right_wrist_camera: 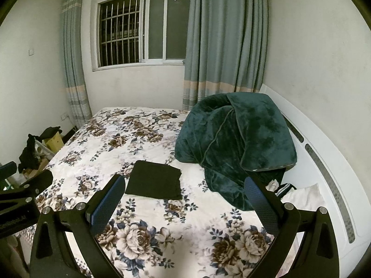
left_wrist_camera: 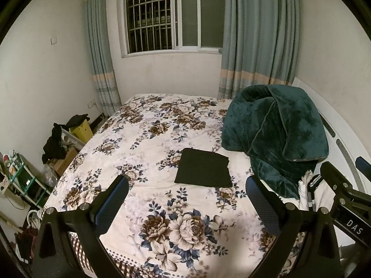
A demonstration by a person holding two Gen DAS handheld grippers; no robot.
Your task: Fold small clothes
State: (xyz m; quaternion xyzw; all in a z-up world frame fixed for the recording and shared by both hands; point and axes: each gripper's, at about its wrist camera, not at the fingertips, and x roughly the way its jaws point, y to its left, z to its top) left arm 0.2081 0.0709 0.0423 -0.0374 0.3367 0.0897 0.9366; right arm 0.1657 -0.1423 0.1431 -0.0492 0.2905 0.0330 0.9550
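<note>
A black garment (left_wrist_camera: 203,168) lies folded into a flat rectangle on the floral bedspread (left_wrist_camera: 148,143); it also shows in the right wrist view (right_wrist_camera: 154,180). My left gripper (left_wrist_camera: 186,185) is open and empty, held above the bed's near part, short of the garment. My right gripper (right_wrist_camera: 184,185) is open and empty too, above the bed with the garment just beyond its left finger. The right gripper's body shows at the right edge of the left wrist view (left_wrist_camera: 343,192). White and striped small clothes (right_wrist_camera: 285,188) lie by the headboard, partly under the green blanket.
A bulky dark green blanket (left_wrist_camera: 276,136) is heaped on the bed's right side against the white headboard (right_wrist_camera: 324,162). Boxes, black clothes and a shelf (left_wrist_camera: 60,143) crowd the floor left of the bed. Window and curtains (left_wrist_camera: 174,16) stand behind.
</note>
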